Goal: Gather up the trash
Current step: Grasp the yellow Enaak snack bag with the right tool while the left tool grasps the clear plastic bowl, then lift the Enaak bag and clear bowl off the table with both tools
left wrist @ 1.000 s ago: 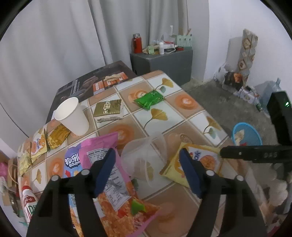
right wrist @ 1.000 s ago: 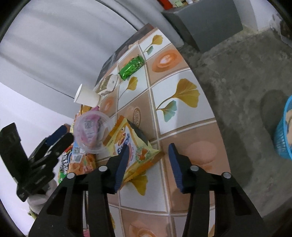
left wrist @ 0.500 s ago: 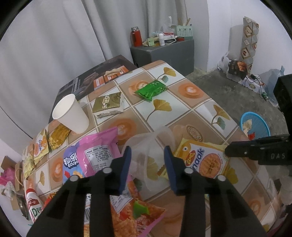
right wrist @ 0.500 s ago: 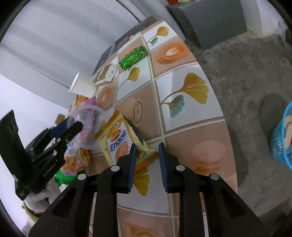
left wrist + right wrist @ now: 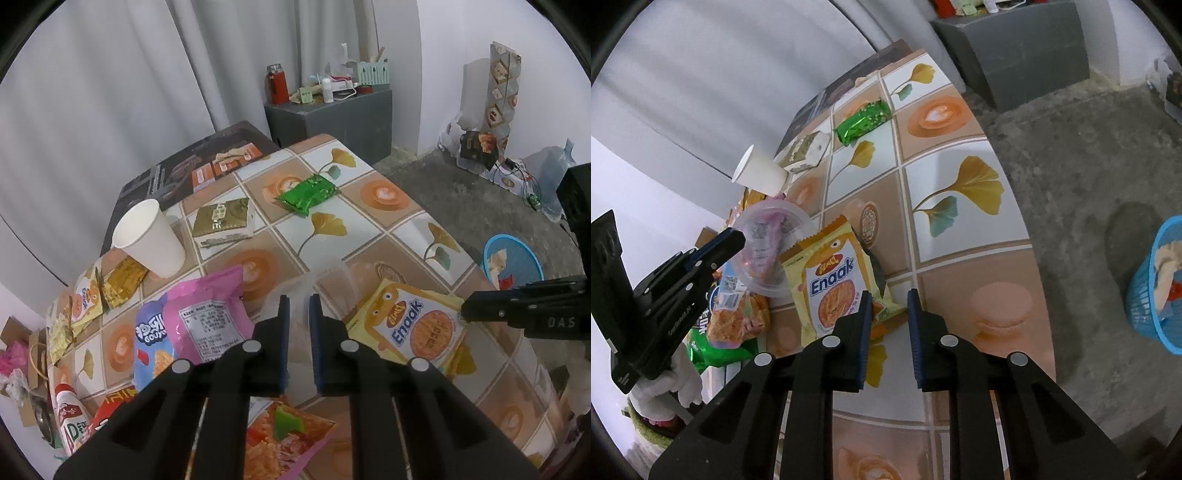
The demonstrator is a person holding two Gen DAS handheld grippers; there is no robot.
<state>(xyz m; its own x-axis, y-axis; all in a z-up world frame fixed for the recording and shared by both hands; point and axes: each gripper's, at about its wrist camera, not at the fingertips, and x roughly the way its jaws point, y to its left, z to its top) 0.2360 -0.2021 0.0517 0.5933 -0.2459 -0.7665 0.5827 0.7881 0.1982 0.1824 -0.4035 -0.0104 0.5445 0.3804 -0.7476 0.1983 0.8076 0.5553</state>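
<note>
My left gripper is shut on the rim of a clear plastic cup, which is lifted off the table; the cup also shows in the right wrist view, held by the left gripper. My right gripper is shut on the corner of a yellow Enaak snack packet; the packet shows in the left wrist view, with the right gripper at its right edge. A blue basket holding trash stands on the floor to the right.
On the tiled table lie a white paper cup, a green packet, a gold packet, a pink snack bag and several small wrappers. A grey cabinet stands behind.
Both grippers have closed: the left on the clear cup's rim, the right on the yellow packet's corner. The cup has risen off the table.
</note>
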